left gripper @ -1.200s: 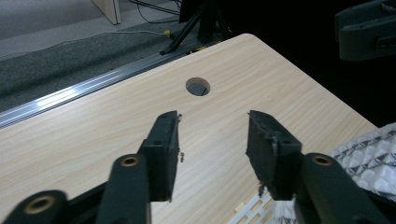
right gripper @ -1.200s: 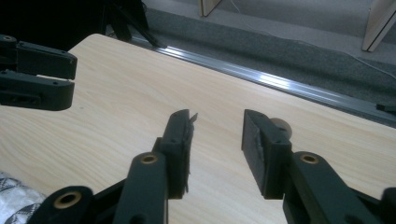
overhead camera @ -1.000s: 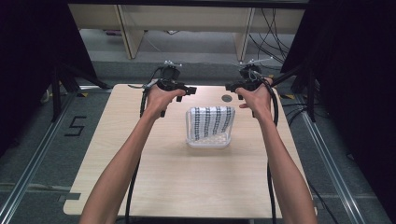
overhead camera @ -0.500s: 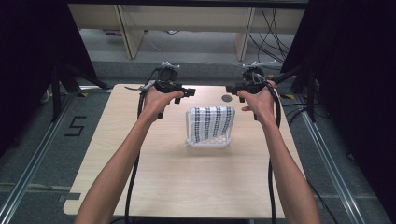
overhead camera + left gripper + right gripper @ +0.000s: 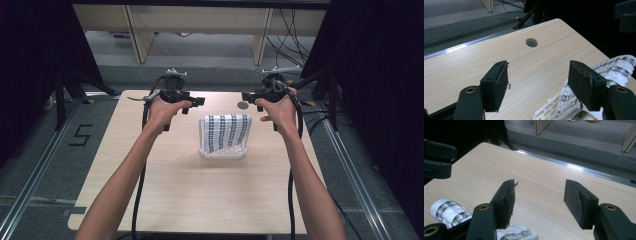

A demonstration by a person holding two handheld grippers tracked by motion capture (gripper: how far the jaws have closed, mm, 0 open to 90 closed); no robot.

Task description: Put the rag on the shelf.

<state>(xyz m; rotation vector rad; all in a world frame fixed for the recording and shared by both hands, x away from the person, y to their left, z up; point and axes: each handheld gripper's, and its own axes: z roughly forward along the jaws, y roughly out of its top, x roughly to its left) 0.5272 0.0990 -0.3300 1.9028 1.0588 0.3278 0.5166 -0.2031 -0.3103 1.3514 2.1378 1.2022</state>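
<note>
- The patterned cloth (image 5: 229,131) is seen draped over a white slotted basket (image 5: 223,152), a little right of the table's middle, between the two hands.
- The left gripper (image 5: 189,102) is held above the far left part of the table, the right gripper (image 5: 252,97) above the far right — both empty, jaws spread wide with bare wood showing between them in each gripper view.
- Compared with a second ago, little has changed: both grippers are still hovering at the far edge, with only a slight drift outward on the right; the cloth and basket lie as before.
- This is judged a pause before the reach — no hold has yet been taken on the cloth, so the work on it is barely begun.
- In the left gripper view the cloth (image 5: 619,67) is found just beside the right-hand jaw, with the basket's rim (image 5: 546,110) below it; in the right gripper view a fold of it (image 5: 449,213) lies low at the left.
- The table (image 5: 175,190) is of pale wood grain, with a round cable hole (image 5: 243,105) near the far edge and nothing else laid on it.
- Beyond it: grey carpet floor, wooden furniture legs, loose cables, dark curtains on both sides, and a "5" marked on the floor at left (image 5: 80,135).
</note>
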